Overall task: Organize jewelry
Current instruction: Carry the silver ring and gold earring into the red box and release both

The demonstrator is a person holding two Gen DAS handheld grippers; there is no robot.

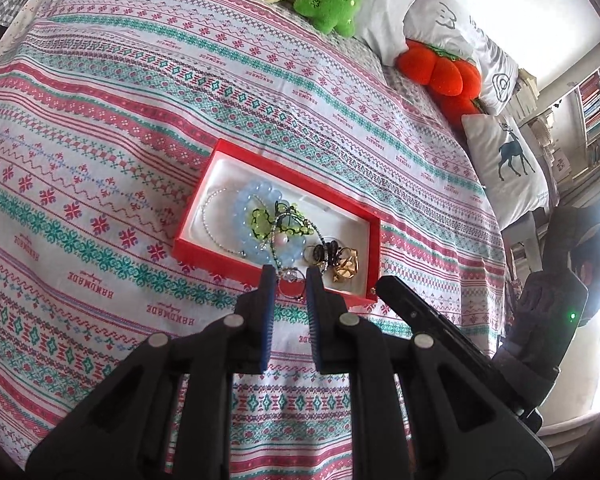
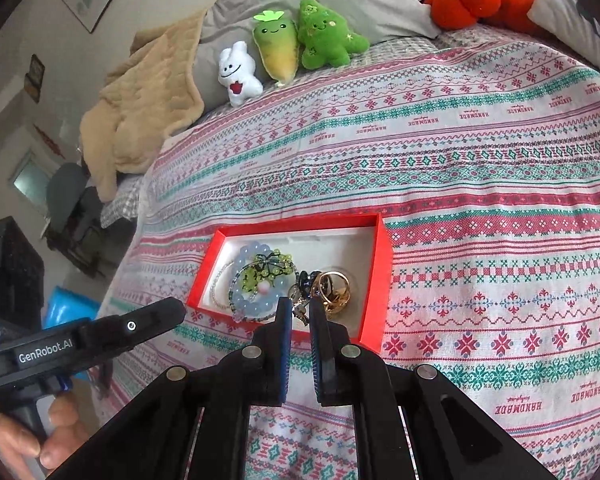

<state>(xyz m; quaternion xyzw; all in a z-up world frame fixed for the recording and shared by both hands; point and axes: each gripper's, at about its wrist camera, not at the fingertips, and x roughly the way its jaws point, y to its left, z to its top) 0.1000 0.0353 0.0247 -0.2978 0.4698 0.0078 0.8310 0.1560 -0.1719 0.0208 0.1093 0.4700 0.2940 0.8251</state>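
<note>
A red box (image 1: 300, 179) (image 2: 384, 280) with a white lining lies on the patterned bedspread. It holds a tangle of jewelry: a pale blue bead bracelet (image 1: 260, 192) (image 2: 252, 250), a green bead bracelet (image 1: 260, 216) (image 2: 276, 260), a thin pearl chain (image 1: 210, 216) and gold rings (image 1: 346, 266) (image 2: 334, 288). My left gripper (image 1: 290, 276) (image 2: 178, 310) hovers over the box's near edge, its fingers a narrow gap apart with nothing gripped. My right gripper (image 2: 300, 310) (image 1: 384, 286) hovers beside it at the near corner, shut, and I see nothing held.
Plush toys sit at the head of the bed: a white one (image 2: 238, 74), a radish (image 2: 276, 50), a green tree (image 2: 324, 38) and an orange one (image 1: 440, 72). Pillows (image 1: 504, 160) and a beige blanket (image 2: 140, 116) flank them. A hand (image 2: 56, 440) holds the left gripper's handle.
</note>
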